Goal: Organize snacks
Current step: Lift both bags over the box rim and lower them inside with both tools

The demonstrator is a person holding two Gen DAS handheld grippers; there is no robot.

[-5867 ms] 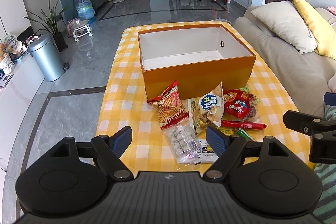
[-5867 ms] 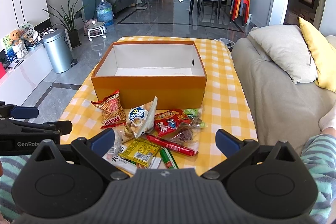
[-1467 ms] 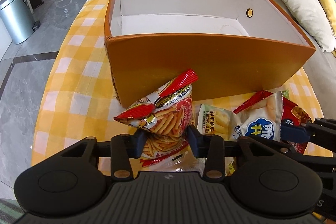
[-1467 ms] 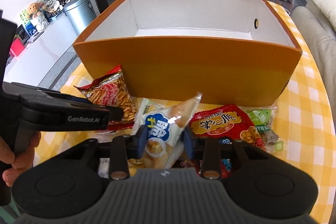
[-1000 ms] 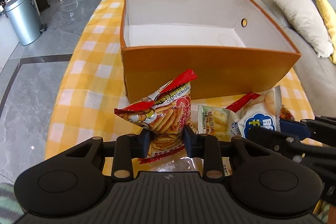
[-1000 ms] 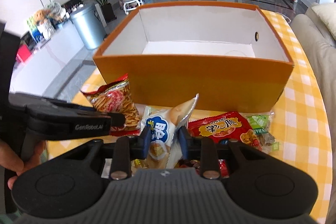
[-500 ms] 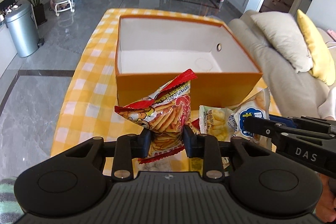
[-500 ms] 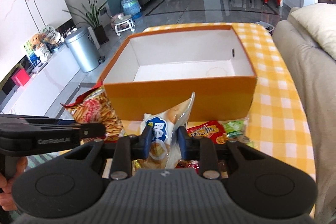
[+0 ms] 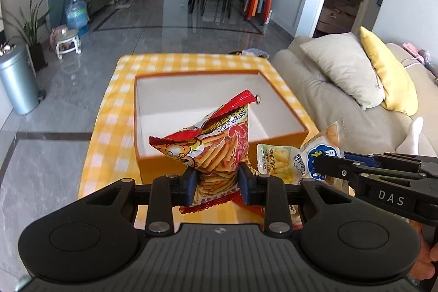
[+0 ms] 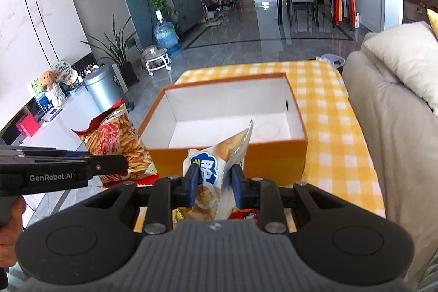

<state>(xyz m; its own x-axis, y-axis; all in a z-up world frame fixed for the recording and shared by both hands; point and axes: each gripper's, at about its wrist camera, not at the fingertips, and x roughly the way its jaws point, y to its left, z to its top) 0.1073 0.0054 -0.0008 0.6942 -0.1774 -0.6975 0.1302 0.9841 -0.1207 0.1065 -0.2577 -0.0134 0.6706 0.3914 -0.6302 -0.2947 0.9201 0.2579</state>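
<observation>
Right now each tool is clamped on one snack, both lifted clear of the counter point(image 9: 109, 111). Between the pads of the left tool point(image 9: 217, 179) sits the red bag of stick snacks point(image 9: 216, 144), pinched low down near its bottom seam, so most of the bag stands tall and loose above the grip. The right tool point(image 10: 213, 184) is closed on the white and blue chip packet point(image 10: 216, 163), likewise held low, its sealed top leaning away and to the right.

Both packets are slick, air-filled film. With so little caught between the pads, a quick swing could let a bag slide out or flop over, and it would likely drop short onto the heap of remaining snacks point(image 9: 273, 160) just below and beyond the tools.

Side by side, the tools are close; the right one reaches across beside the left's bag, so carrying both forward together risks a knock between them.

Just ahead stands the orange box point(image 10: 273, 155), open and empty. Its near wall is the hazard: too low a carry would catch the hanging bag bottoms on the rim, or shove the light box along the checked cloth.
</observation>
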